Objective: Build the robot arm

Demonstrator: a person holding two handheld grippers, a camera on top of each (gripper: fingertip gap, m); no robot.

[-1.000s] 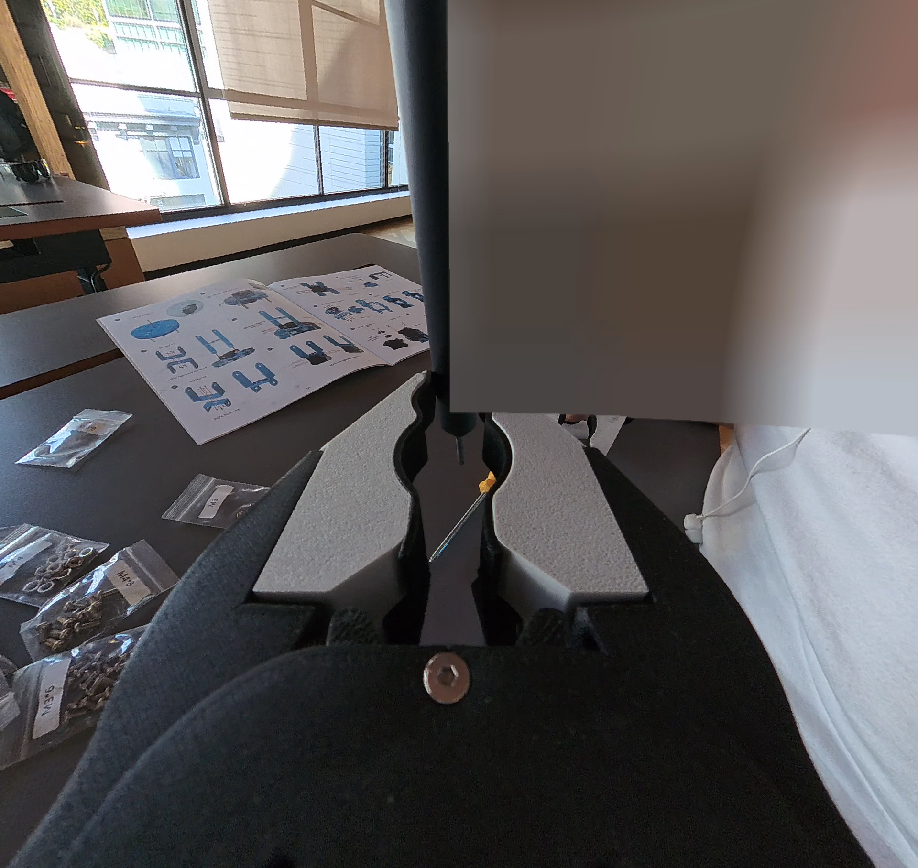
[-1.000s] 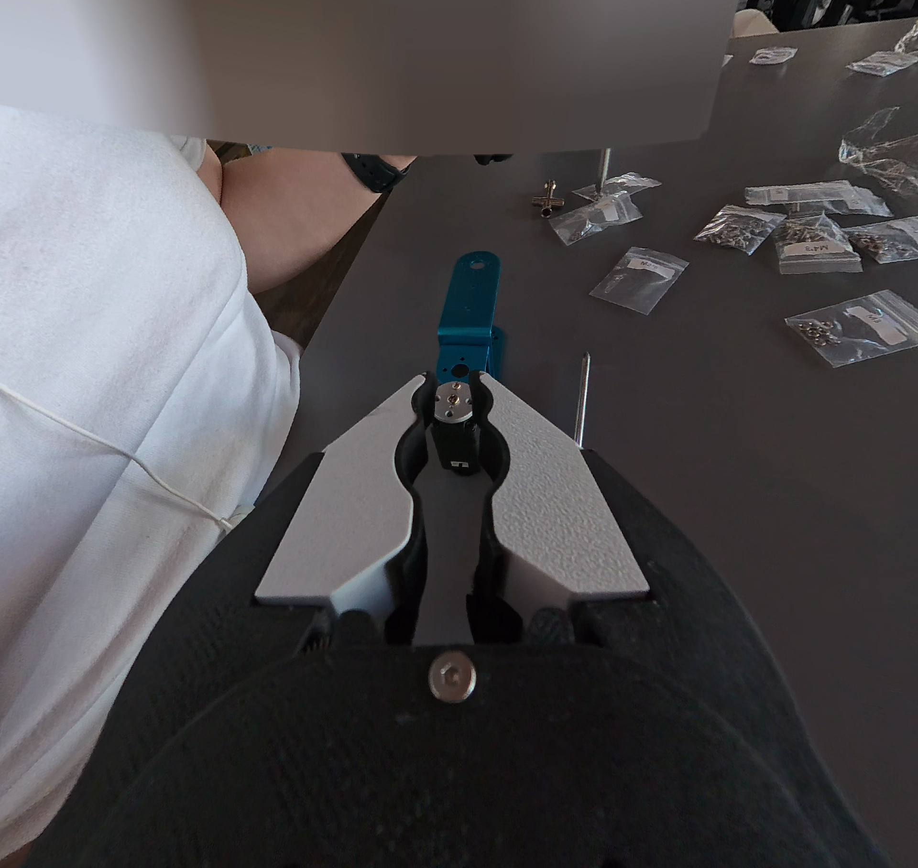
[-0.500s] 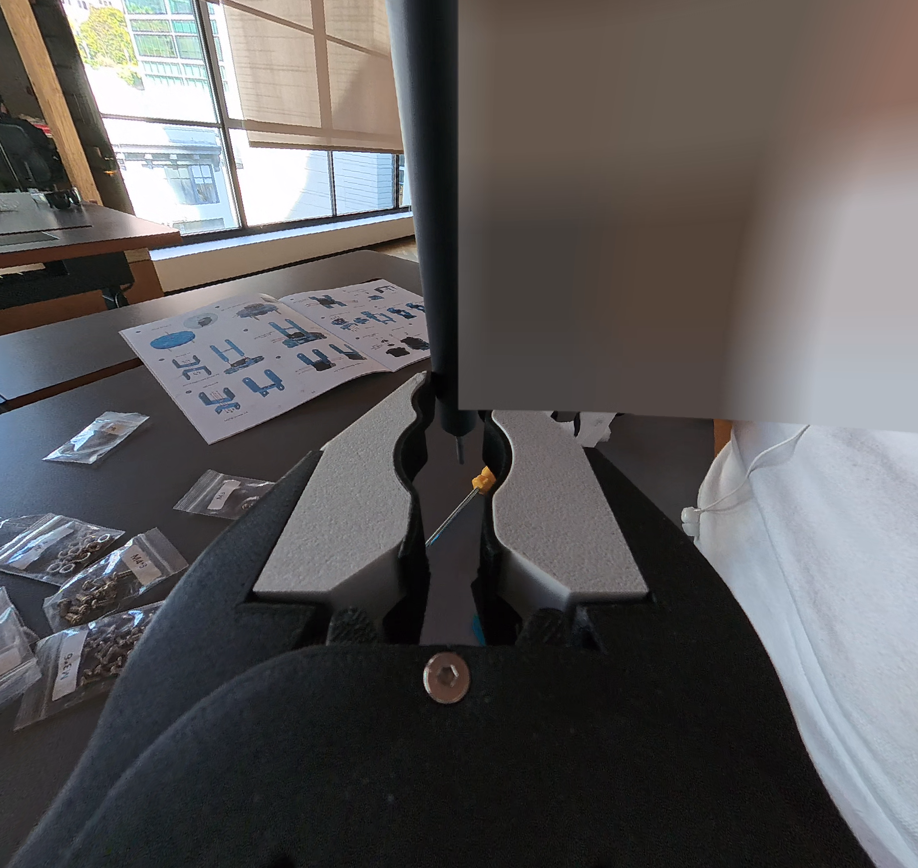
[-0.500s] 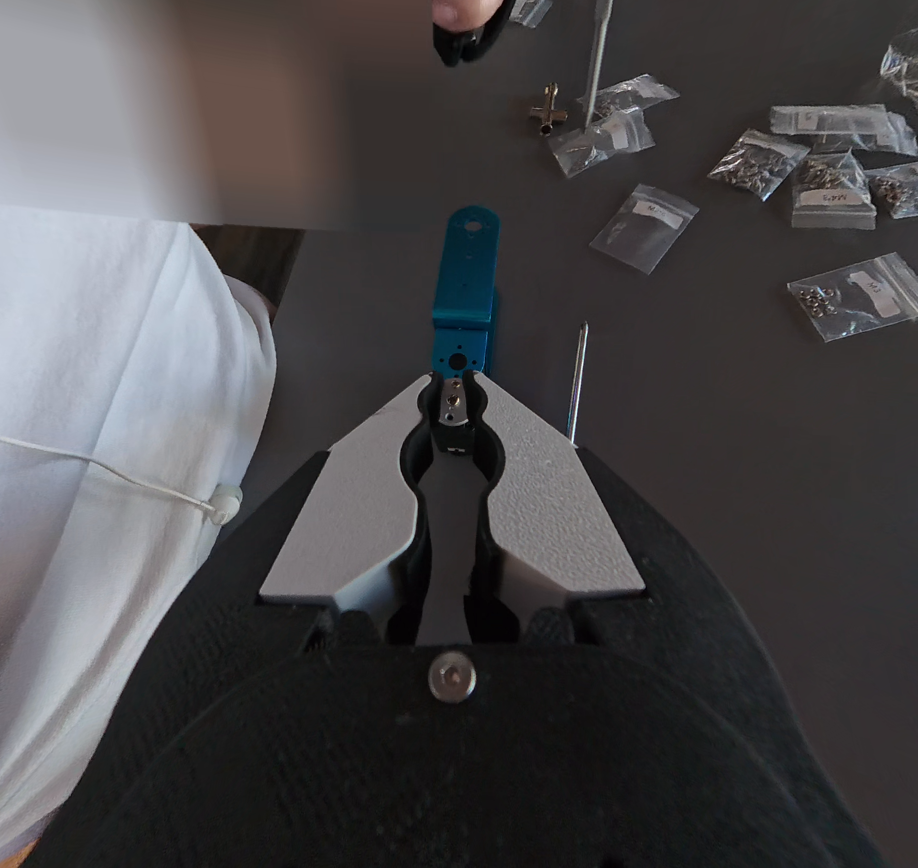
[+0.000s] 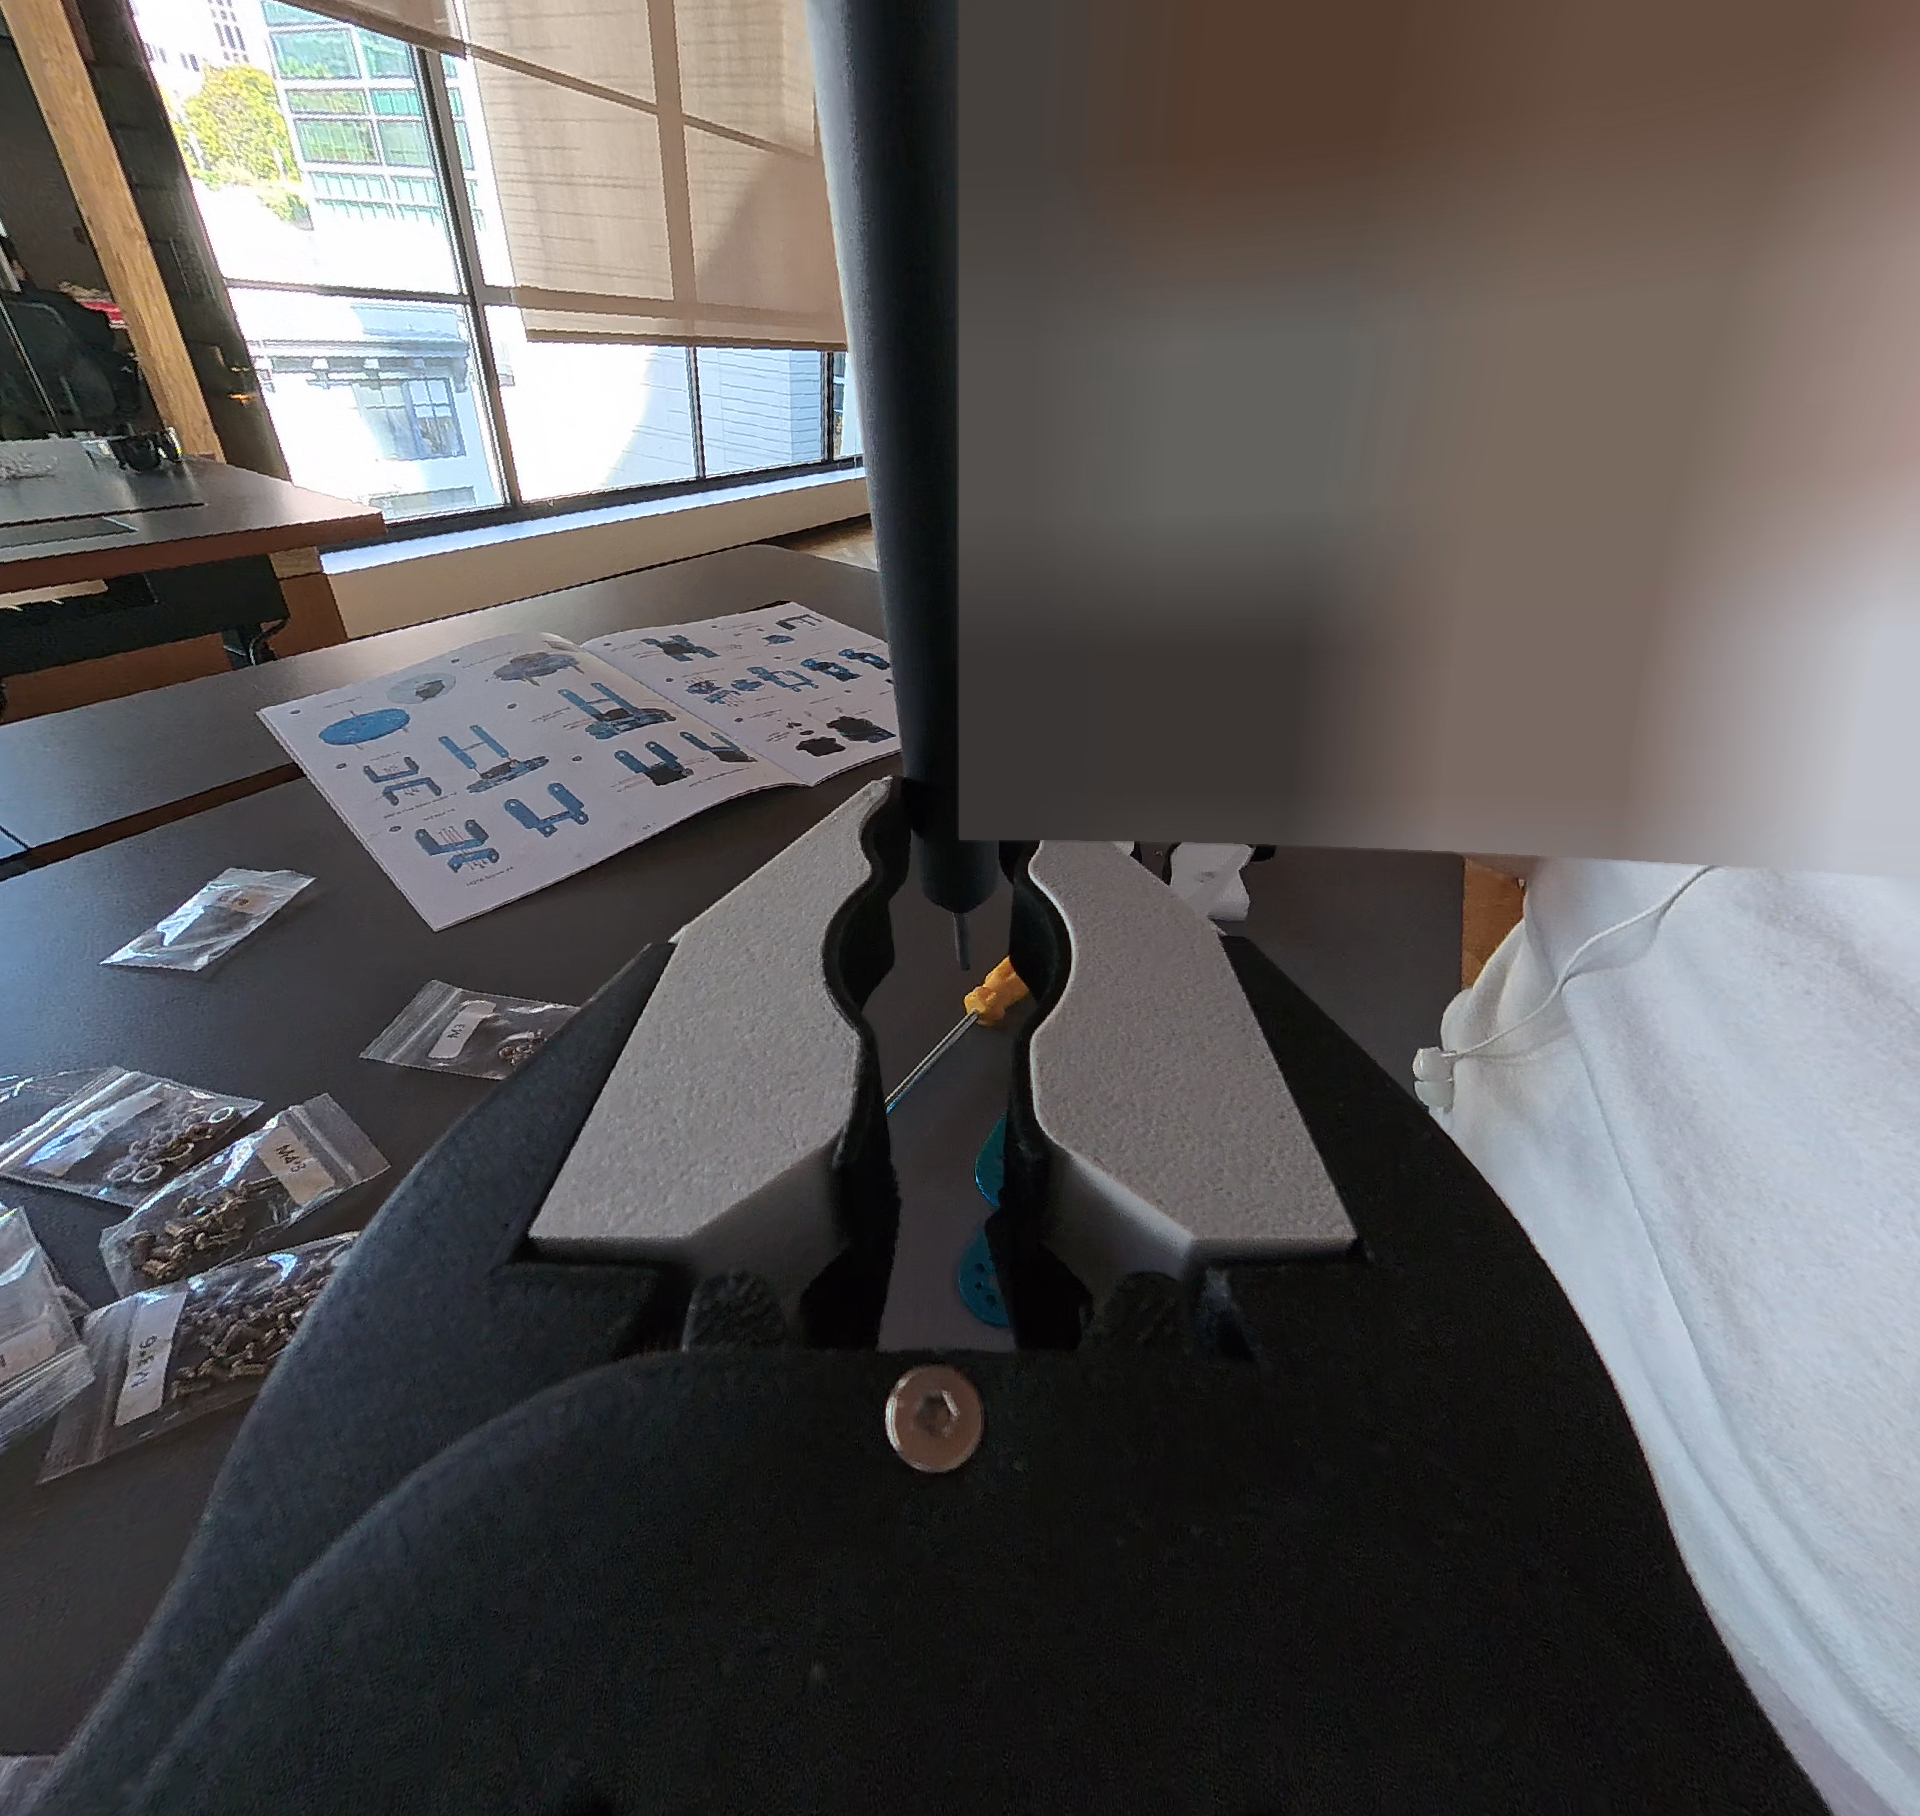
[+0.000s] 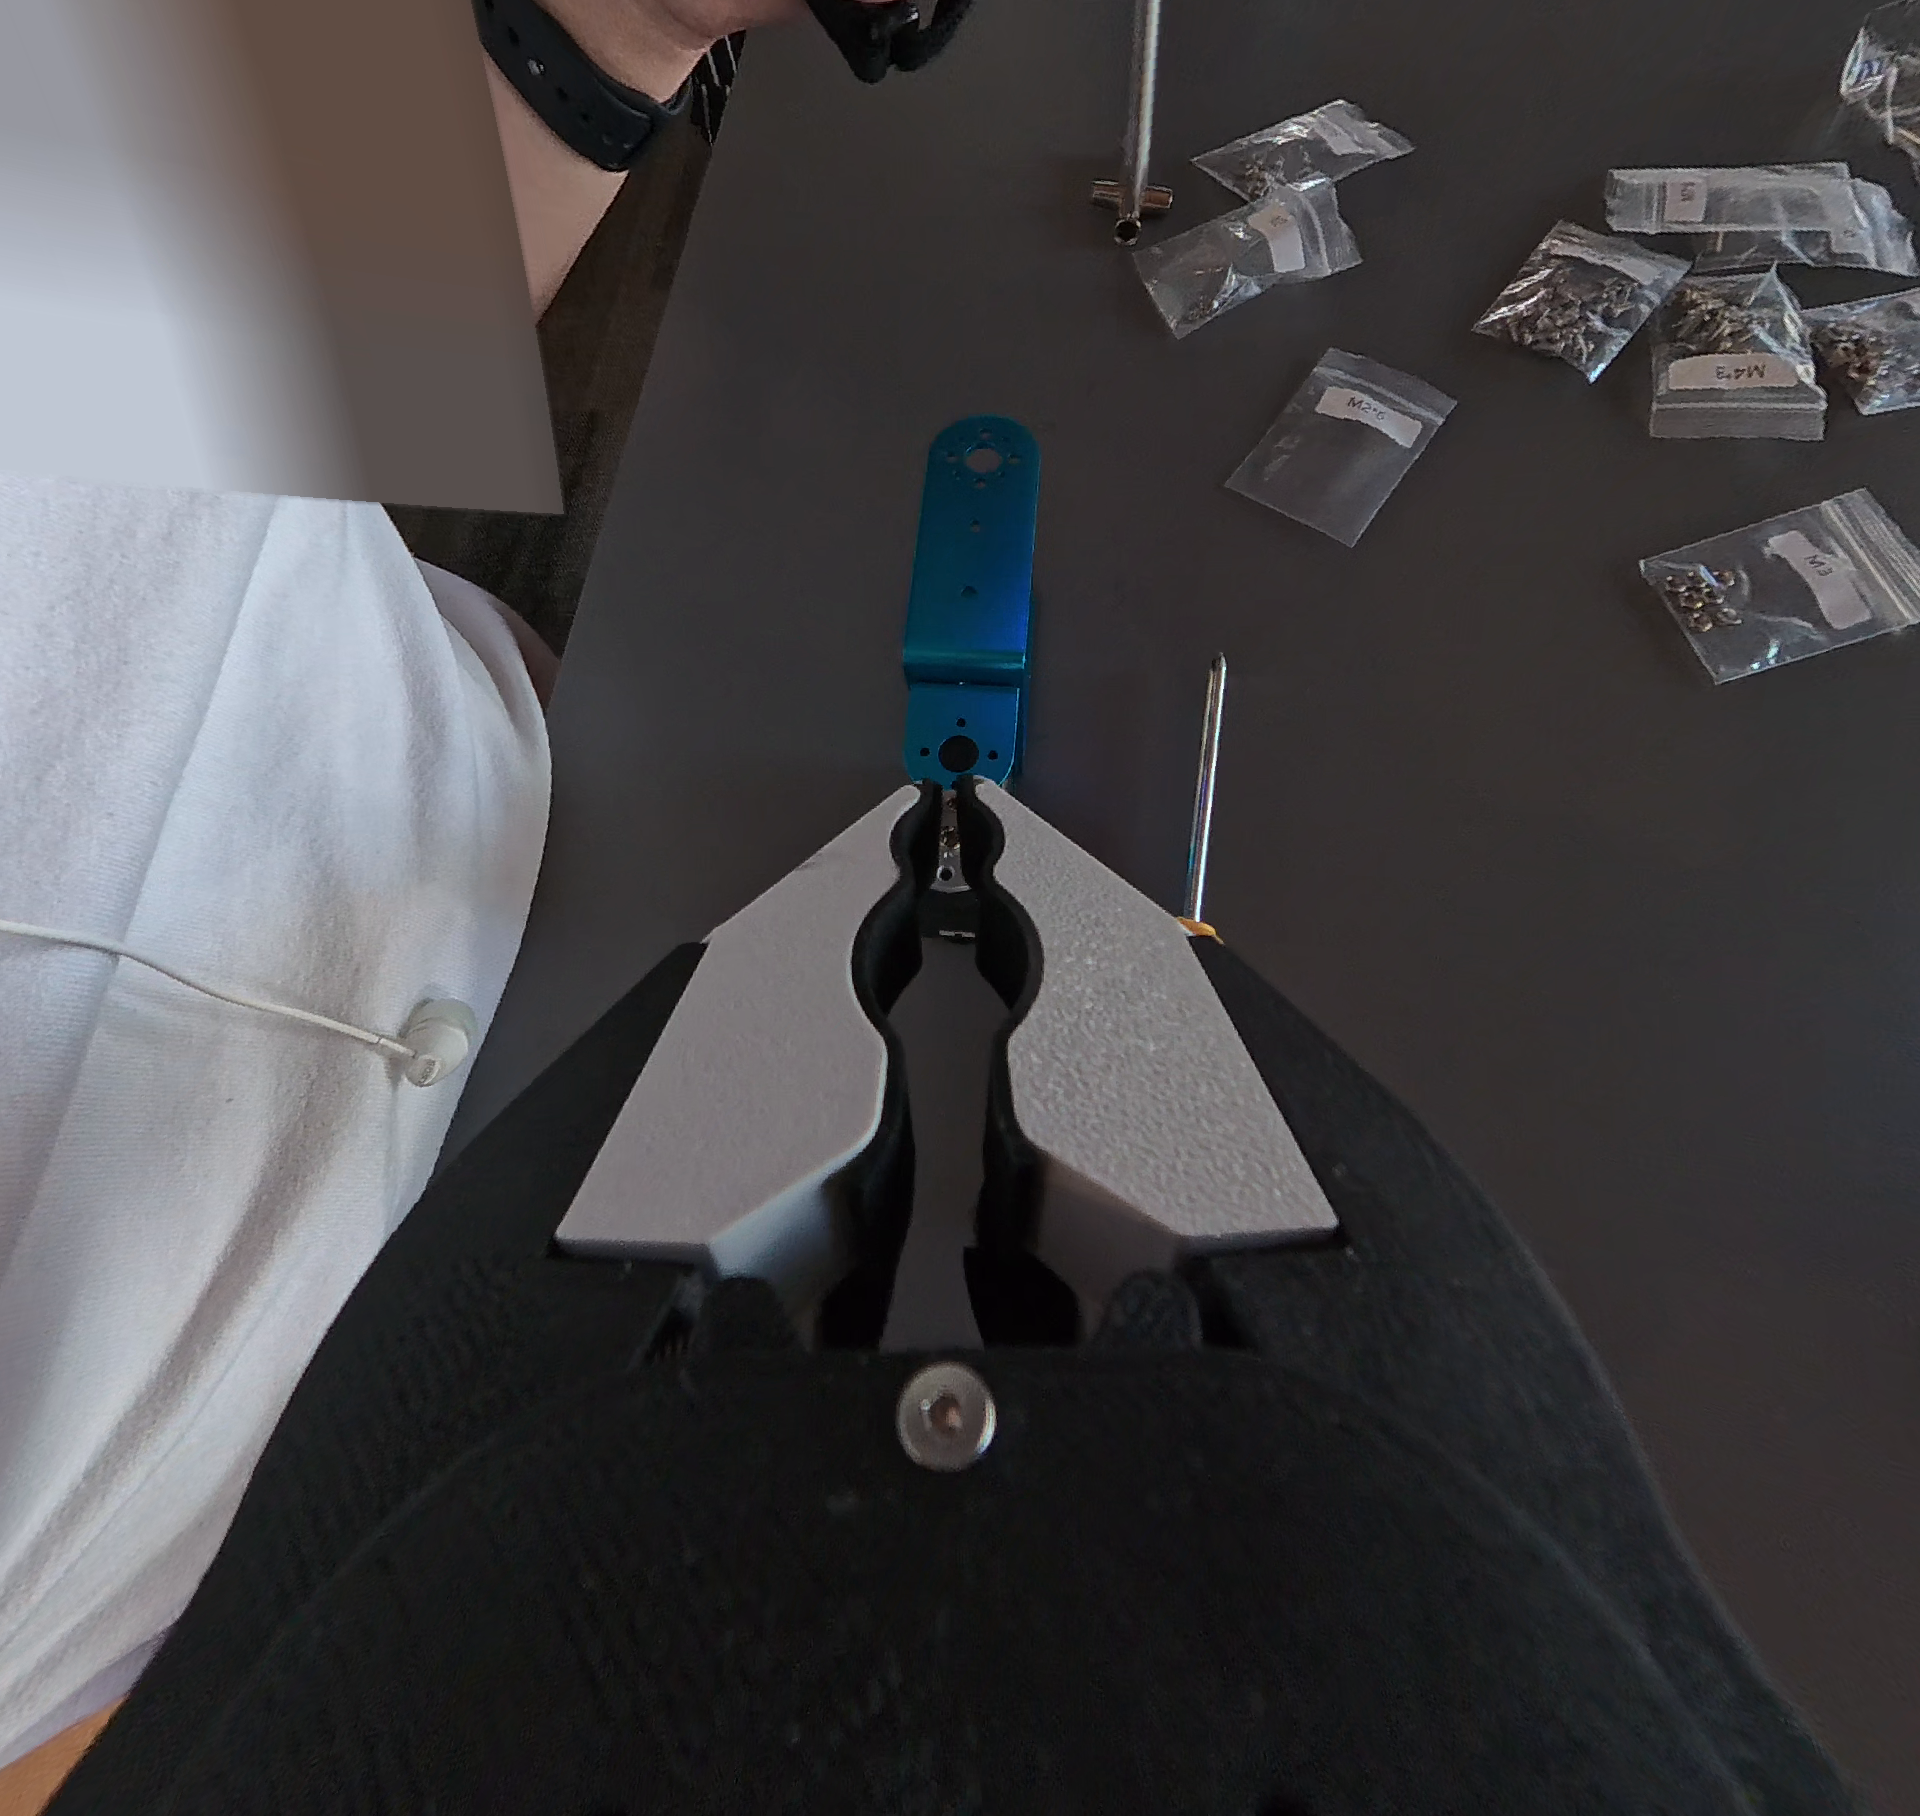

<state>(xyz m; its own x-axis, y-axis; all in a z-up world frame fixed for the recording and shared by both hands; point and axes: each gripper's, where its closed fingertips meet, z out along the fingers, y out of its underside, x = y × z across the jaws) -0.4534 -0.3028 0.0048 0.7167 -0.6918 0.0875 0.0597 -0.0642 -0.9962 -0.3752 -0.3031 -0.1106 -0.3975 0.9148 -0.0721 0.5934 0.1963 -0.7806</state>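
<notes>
Gripping a small black part with a silver disc [image 6: 951, 857], the right gripper [image 6: 948, 792] sits just before a blue metal bracket [image 6: 971, 603]; the left gripper [image 5: 954, 831] clamps a dark cylindrical tool [image 5: 894, 364], apparently a screwdriver, above the dark table [image 5: 260, 966]

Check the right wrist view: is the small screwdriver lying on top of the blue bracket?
No. The screwdriver lies on the dark table beside the blue bracket, apart from it.

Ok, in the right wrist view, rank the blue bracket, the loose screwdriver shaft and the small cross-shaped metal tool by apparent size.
1. blue bracket, longest and widest.
2. screwdriver shaft, about as long where it shows, but far thinner; its handle end is hidden behind the right gripper.
3. cross-shaped metal tool, smallest, though it lies farther off.
</notes>
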